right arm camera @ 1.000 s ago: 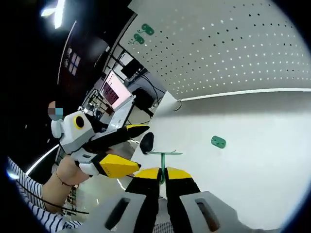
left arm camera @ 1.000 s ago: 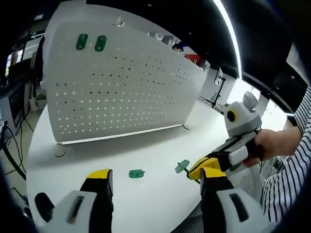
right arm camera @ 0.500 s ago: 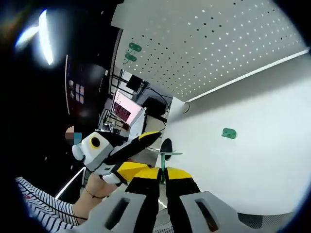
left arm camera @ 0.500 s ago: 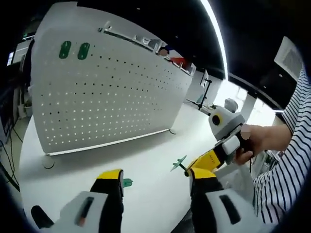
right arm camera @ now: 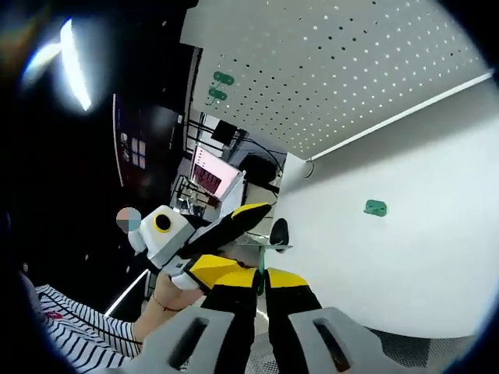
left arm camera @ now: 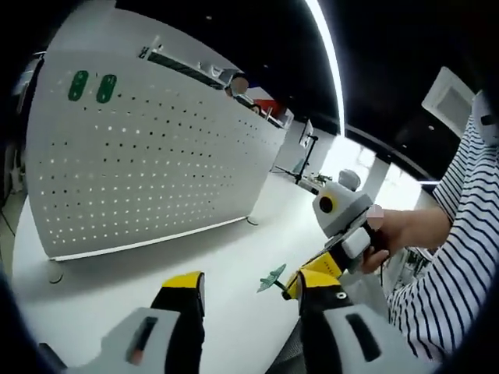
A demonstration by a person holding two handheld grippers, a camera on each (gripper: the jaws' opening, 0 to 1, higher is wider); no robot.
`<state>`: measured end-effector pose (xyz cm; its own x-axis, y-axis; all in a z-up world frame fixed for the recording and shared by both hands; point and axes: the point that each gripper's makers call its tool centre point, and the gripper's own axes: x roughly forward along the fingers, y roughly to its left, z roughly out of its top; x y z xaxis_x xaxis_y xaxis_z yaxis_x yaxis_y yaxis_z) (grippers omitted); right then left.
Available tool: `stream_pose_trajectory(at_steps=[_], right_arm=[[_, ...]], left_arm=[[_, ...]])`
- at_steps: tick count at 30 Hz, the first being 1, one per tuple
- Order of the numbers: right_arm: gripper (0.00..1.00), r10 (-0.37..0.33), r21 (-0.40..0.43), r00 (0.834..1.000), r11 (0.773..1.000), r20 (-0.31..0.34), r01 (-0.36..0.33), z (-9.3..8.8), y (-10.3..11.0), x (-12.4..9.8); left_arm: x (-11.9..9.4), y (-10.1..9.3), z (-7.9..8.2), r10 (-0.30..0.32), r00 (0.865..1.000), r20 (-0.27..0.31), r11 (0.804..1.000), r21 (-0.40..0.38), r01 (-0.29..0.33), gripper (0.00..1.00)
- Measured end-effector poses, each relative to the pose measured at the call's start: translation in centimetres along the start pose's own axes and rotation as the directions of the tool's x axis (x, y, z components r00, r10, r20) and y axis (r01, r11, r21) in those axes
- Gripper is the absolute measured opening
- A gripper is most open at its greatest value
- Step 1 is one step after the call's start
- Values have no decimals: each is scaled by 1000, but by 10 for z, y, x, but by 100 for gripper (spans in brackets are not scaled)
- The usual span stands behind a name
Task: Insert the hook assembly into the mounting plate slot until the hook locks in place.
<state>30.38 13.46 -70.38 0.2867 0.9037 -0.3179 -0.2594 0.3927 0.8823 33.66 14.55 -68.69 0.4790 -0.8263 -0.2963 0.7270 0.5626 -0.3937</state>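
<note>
My right gripper (right arm camera: 261, 274) is shut on the thin stem of a green hook (right arm camera: 261, 249), whose flat head stands just above the jaw tips. In the left gripper view that gripper (left arm camera: 296, 282) comes in from the right with the green hook (left arm camera: 273, 277) pointing left. A small green mounting plate (right arm camera: 375, 207) lies flat on the white table (right arm camera: 421, 257), well to the right of the hook. My left gripper (left arm camera: 249, 290) is open with nothing between its jaws; in the right gripper view the left gripper (right arm camera: 251, 240) sits close to the left of the hook.
A white pegboard (left arm camera: 156, 156) stands upright across the table and carries two green plates (left arm camera: 92, 86) near its top corner, also seen as the two green plates (right arm camera: 220, 86). A person's striped sleeve (left arm camera: 437, 296) is at the right. A monitor (right arm camera: 209, 178) glows beyond the table edge.
The left gripper view has tilted up, so the table plate has dropped out of its bottom edge. The two grippers have drawn closer together. The right gripper still holds the hook.
</note>
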Motion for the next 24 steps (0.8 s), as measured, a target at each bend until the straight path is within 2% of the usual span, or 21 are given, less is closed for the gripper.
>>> stream_pose_trajectory(at_steps=[6, 18, 24], right_arm=[[0, 36, -8, 999, 999, -26, -37, -5, 7, -1], [0, 76, 5, 997, 997, -25, -76, -3, 14, 0], [0, 93, 19, 995, 996, -35, -92, -7, 17, 2]], left_arm=[[3, -9, 3, -57, 998, 4, 998, 12, 57, 34], [-2, -27, 5, -153, 988, -9, 987, 56, 154, 7], [-4, -29, 4, -149, 988, -30, 979, 140, 151, 5]])
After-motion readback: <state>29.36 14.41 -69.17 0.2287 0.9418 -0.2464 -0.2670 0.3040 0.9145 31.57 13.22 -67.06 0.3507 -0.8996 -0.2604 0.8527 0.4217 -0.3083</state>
